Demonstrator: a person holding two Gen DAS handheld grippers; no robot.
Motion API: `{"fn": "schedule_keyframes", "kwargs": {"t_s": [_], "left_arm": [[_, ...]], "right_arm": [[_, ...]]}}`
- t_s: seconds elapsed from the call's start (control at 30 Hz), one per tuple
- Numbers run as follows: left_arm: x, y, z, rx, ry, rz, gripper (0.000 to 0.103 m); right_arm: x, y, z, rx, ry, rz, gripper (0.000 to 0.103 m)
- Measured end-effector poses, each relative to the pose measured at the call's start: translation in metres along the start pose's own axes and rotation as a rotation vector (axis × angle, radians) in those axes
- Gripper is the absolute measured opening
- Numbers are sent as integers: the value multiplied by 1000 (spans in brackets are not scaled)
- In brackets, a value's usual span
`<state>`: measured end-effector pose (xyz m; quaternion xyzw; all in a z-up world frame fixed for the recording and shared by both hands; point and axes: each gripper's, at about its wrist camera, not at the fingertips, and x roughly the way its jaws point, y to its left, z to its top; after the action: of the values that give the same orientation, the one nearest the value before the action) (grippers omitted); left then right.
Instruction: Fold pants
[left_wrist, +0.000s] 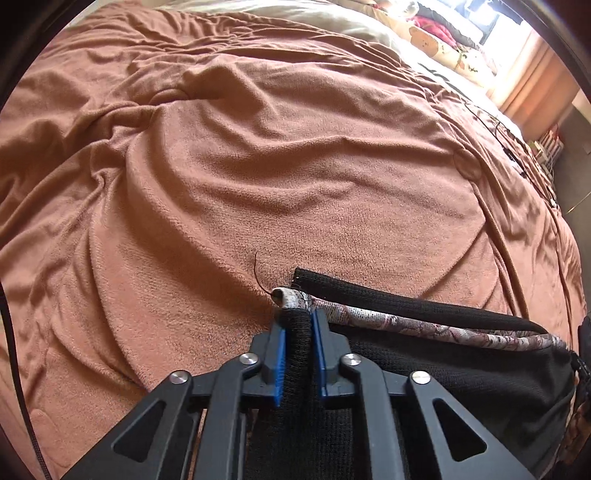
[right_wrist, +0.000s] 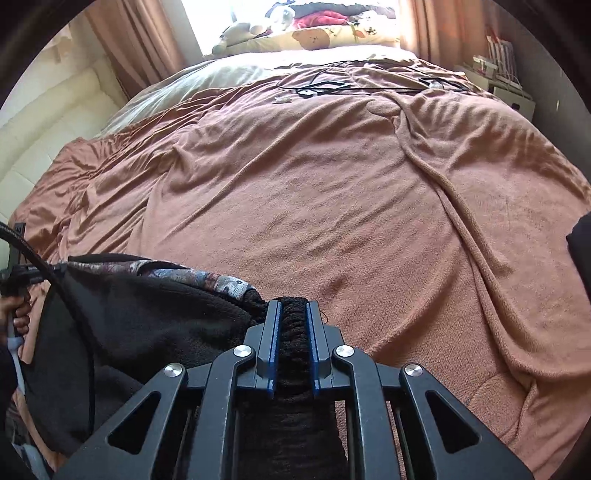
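Note:
The pants (left_wrist: 443, 365) are black knit with a patterned grey-pink lining band along the top edge. In the left wrist view my left gripper (left_wrist: 298, 325) is shut on one corner of the pants' top edge, which stretches away to the right. In the right wrist view my right gripper (right_wrist: 292, 317) is shut on the other corner of the black pants (right_wrist: 147, 325), which stretch to the left towards the other hand. Both grippers hold the pants over the near part of the bed.
A rumpled brown fleece blanket (right_wrist: 332, 203) covers the bed. Black cables (right_wrist: 332, 86) and small items lie at its far end, with a bear-print pillow (right_wrist: 321, 37) and plush toys by the window. A white nightstand (right_wrist: 509, 96) stands far right.

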<state>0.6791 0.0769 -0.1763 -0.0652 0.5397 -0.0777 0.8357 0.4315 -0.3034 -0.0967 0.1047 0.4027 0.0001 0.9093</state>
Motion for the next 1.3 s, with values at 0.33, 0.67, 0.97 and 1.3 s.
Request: {"fn": "schedule_keyframes", "kwargs": {"t_s": [0.33,0.67,0.97,1.3], "left_arm": [[-6,1,2,-24,-13,-17,10],[-11,-3,1,-13,-21,-2,10],[-28,-18,3,20,-64,-29,8],[0,-28,14,14,-40,16,7]], "right_arm": [[-8,-14,2,42,43,36,54],[8,5,3,-39,86,94,38],[-14,7,0,-65,13,17,13],[-17,5,-4,-12,-33,-20,13]]}}
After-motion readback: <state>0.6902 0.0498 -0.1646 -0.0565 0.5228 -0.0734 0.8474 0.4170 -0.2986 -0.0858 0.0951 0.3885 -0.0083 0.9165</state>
